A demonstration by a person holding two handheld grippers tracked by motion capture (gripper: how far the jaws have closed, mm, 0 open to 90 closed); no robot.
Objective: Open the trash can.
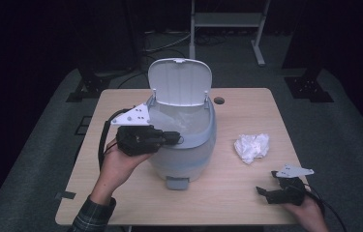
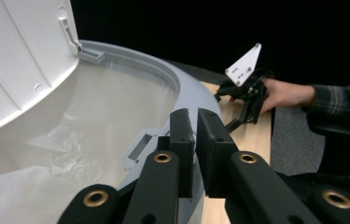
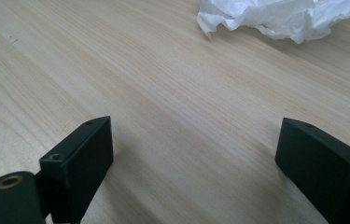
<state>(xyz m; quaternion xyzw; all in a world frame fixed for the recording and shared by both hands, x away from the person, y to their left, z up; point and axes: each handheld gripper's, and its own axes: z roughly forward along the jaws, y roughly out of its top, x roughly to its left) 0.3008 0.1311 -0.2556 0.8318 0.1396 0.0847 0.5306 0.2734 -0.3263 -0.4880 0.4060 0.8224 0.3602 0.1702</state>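
A pale blue-grey pedal bin (image 1: pixel 184 154) stands mid-table with its white lid (image 1: pixel 180 79) raised. A translucent liner (image 2: pixel 93 121) lines its inside. My left gripper (image 1: pixel 176 138) hangs at the bin's left rim (image 2: pixel 182 88); its jaws (image 2: pixel 196 116) are shut, with only a sliver between them and nothing visibly held. A crumpled white paper (image 1: pixel 251 146) lies on the table to the right of the bin. My right gripper (image 1: pixel 266 182) rests low near the front right corner, open, with bare wood between its jaws (image 3: pixel 196 140) and the paper (image 3: pixel 280 16) ahead of them.
The bin's foot pedal (image 1: pixel 176 182) points toward the front edge. A cable hole (image 1: pixel 219 100) sits at the back of the wooden table (image 1: pixel 121 193). A metal frame (image 1: pixel 227 21) stands on the dark floor beyond. The right hand's gripper (image 2: pixel 245 100) appears far off in the left gripper view.
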